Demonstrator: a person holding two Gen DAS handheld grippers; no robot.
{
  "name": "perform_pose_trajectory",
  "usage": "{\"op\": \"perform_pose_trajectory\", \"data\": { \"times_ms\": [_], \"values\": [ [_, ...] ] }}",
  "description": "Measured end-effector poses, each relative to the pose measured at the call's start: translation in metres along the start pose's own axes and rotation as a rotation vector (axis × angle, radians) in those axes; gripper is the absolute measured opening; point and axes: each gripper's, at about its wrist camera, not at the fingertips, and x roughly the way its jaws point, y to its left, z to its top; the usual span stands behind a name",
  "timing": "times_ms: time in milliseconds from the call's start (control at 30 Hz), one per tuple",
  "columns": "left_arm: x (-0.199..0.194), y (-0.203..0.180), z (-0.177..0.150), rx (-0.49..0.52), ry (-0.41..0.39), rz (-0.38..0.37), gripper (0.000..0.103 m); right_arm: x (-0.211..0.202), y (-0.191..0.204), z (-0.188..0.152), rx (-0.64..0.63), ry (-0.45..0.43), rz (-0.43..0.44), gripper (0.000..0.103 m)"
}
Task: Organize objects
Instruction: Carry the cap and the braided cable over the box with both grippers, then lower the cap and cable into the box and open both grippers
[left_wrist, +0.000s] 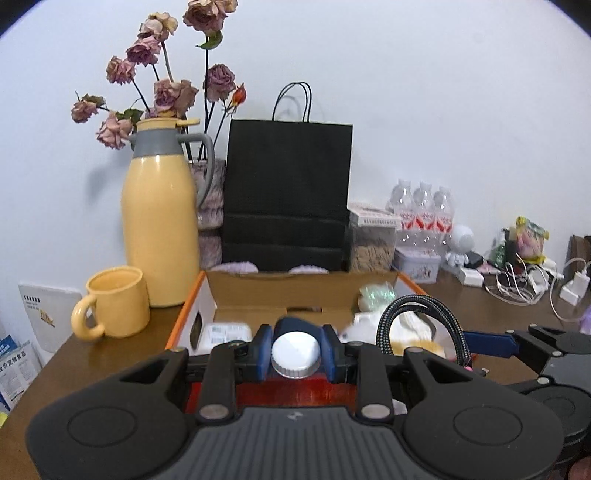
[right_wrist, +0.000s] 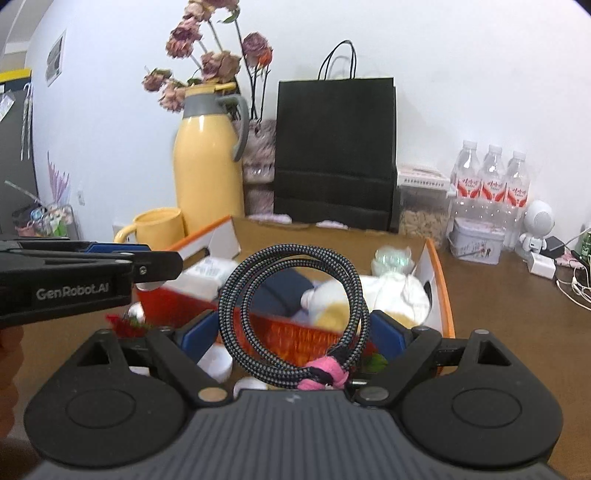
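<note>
My left gripper (left_wrist: 295, 350) is shut on a small bottle with a white ribbed cap (left_wrist: 295, 356); the blue pads press its two sides. It hangs over the near end of an open cardboard box (left_wrist: 236, 291) with orange edges. My right gripper (right_wrist: 293, 328) is shut, jaws wide, on an upright coil of black-and-grey braided cable (right_wrist: 236, 295) bound by a pink tie (right_wrist: 325, 374). In the left wrist view the coil (left_wrist: 417, 314) stands just right of the bottle. The left gripper (right_wrist: 162, 264) shows side-on at the left of the right wrist view.
The box (right_wrist: 439, 288) holds a white-and-yellow plush toy (right_wrist: 332, 302), a white packet (left_wrist: 225, 332) and other items. Behind it stand a yellow jug (left_wrist: 159, 221), a yellow mug (left_wrist: 114, 302) and a black paper bag (left_wrist: 288, 192). Water bottles (right_wrist: 491, 177), a tin (right_wrist: 476, 240) and chargers (left_wrist: 517, 280) lie right.
</note>
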Motion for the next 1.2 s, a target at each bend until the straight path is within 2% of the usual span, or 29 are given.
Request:
{"op": "perform_pose_trajectory", "data": {
  "times_ms": [433, 800, 833, 867, 900, 933, 1033, 1200],
  "values": [
    [0.064, 0.014, 0.032, -0.046, 0.011, 0.039, 0.027, 0.046, -0.029, 0.042, 0.031, -0.035, -0.031, 0.089],
    [0.127, 0.026, 0.033, -0.018, 0.059, 0.074, 0.027, 0.11, -0.048, 0.039, 0.032, 0.055, -0.052, 0.09],
    [0.13, 0.027, 0.033, -0.02, 0.06, 0.078, 0.041, 0.115, -0.049, 0.038, 0.038, 0.063, -0.054, 0.091],
    [0.135, 0.029, 0.032, -0.022, 0.066, 0.081, 0.066, 0.12, -0.05, 0.037, 0.042, 0.074, -0.055, 0.092],
    [0.139, 0.031, 0.032, -0.027, 0.074, 0.087, 0.081, 0.123, -0.052, 0.036, 0.044, 0.081, -0.055, 0.096],
    [0.141, 0.033, 0.032, -0.032, 0.073, 0.091, 0.103, 0.125, -0.052, 0.035, 0.044, 0.082, -0.062, 0.103],
    [0.141, 0.037, 0.029, -0.036, 0.044, 0.115, 0.103, 0.125, -0.054, 0.033, 0.042, 0.075, -0.081, 0.103],
    [0.14, 0.039, 0.025, -0.022, 0.055, 0.125, 0.103, 0.125, -0.055, 0.028, 0.053, 0.09, -0.068, 0.103]
  ]
}}
